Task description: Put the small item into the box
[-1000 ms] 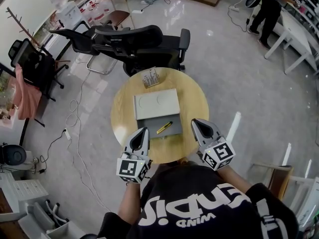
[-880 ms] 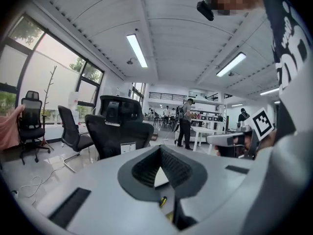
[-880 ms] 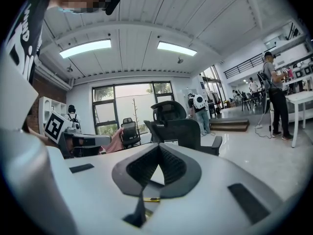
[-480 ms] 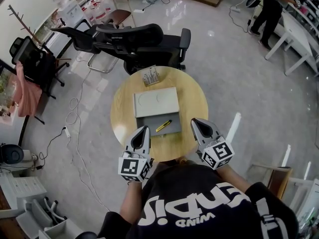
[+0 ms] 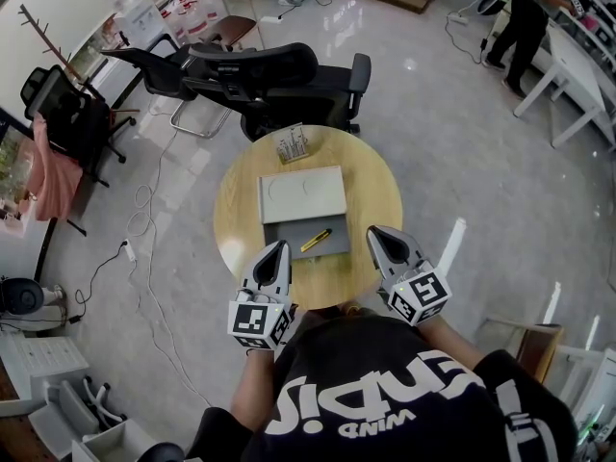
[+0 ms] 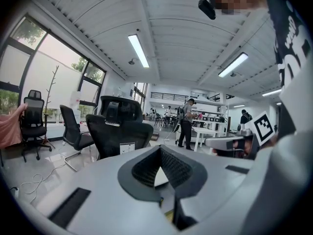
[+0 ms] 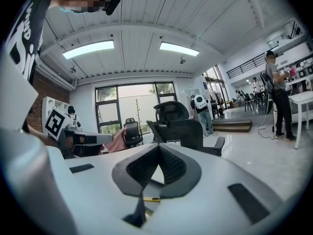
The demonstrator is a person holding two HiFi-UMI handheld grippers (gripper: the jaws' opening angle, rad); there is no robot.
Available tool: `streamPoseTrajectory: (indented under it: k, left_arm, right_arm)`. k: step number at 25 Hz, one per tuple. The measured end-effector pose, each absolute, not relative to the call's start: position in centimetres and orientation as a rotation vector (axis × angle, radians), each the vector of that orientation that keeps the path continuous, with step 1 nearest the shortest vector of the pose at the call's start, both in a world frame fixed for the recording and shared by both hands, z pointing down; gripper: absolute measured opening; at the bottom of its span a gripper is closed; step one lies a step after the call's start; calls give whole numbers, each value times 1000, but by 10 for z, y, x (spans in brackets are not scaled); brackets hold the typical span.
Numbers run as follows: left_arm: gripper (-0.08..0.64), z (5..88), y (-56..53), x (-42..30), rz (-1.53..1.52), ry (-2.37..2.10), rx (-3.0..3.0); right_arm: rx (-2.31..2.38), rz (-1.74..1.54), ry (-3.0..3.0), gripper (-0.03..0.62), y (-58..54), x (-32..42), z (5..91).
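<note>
A grey box lies on the round wooden table point(image 5: 236, 219), with its pale lid point(image 5: 301, 193) folded back and its darker tray point(image 5: 332, 244) toward me. A small yellow pen-like item point(image 5: 316, 241) lies slanted in that tray; a sliver of it point(image 7: 151, 199) shows through the right gripper's jaws. My left gripper point(image 5: 277, 249) is shut and empty at the table's near edge, left of the tray. My right gripper point(image 5: 376, 235) hovers shut and empty just right of the tray. In their own views the left gripper point(image 6: 160, 148) and the right gripper point(image 7: 159, 147) both have pads meeting with nothing between.
A small stand with cards point(image 5: 292, 146) sits at the table's far edge. A black office chair point(image 5: 260, 75) stands right behind the table. Cables point(image 5: 144, 258) trail on the floor to the left. A person point(image 5: 520, 17) stands far off at the upper right.
The head view has shifted slightly; both grippers and the yellow item keep their places.
</note>
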State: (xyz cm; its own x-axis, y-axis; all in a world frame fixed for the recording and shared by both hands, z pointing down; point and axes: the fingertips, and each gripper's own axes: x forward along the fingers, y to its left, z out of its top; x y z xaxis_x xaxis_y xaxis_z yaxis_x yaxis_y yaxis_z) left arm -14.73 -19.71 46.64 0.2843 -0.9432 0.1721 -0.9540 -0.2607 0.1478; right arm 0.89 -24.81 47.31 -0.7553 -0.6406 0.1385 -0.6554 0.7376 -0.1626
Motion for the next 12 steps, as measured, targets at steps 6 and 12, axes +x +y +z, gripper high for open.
streamPoseTrajectory:
  k: [6,12]
  left_arm:
    - [9,466,-197,-145,68,-1750,2325]
    - [9,465,-197,-149,70,-1742,2319]
  right_arm:
    - [1063,305,-2861,0,-249,9,472]
    - [1062,306,-2855,0,-248,7,473]
